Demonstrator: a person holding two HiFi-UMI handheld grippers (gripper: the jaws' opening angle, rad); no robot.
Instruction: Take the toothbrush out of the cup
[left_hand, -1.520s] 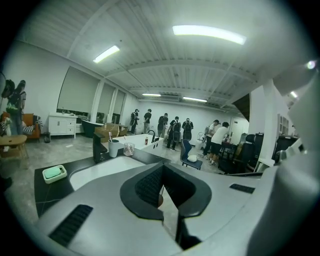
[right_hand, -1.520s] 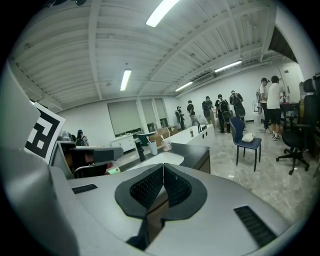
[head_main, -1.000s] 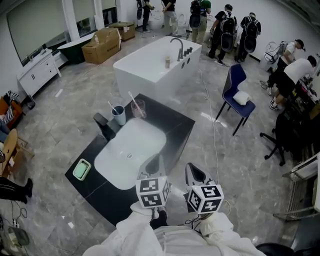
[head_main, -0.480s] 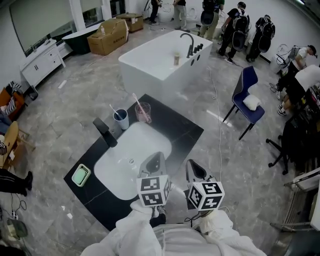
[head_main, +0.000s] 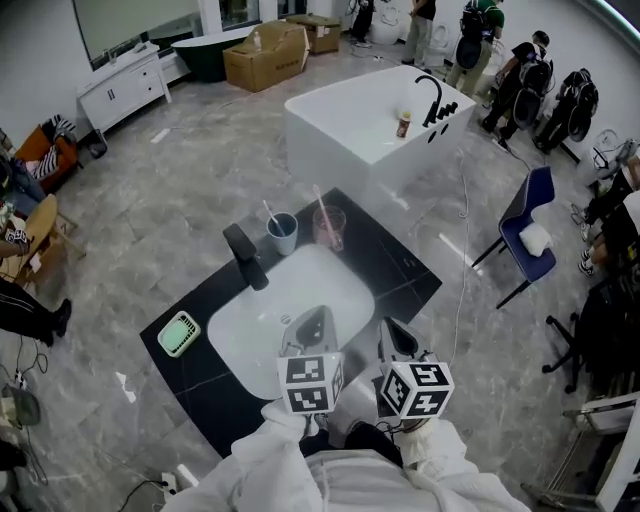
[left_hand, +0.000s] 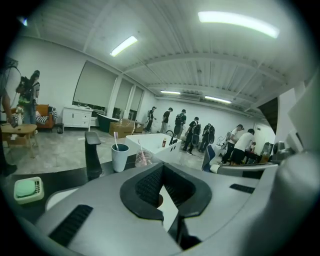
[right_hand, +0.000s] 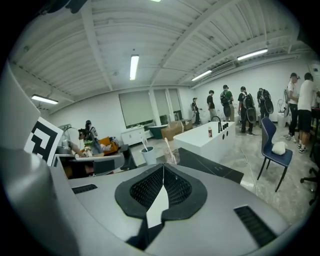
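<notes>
A blue-grey cup (head_main: 283, 234) holding a white toothbrush (head_main: 270, 213) stands at the far edge of the black counter (head_main: 400, 275), right of the black faucet (head_main: 246, 256). Beside it is a clear pinkish cup (head_main: 329, 228) with a pink toothbrush (head_main: 322, 203). Both cups also show in the left gripper view (left_hand: 120, 157) (left_hand: 143, 158) and the right gripper view (right_hand: 149, 155) (right_hand: 171, 156). My left gripper (head_main: 310, 320) and right gripper (head_main: 392, 332) hover over the counter's near edge, well short of the cups. Both are shut and hold nothing.
A white basin (head_main: 290, 310) is sunk in the counter, with a green soap dish (head_main: 180, 333) at its left end. A white bathtub (head_main: 370, 130) stands behind the counter, a blue chair (head_main: 528, 235) to the right. Several people stand at the back.
The head view has swung, so the counter and cups now sit further right and a little closer in frame. Both grippers stay shut and empty over the near edge.
</notes>
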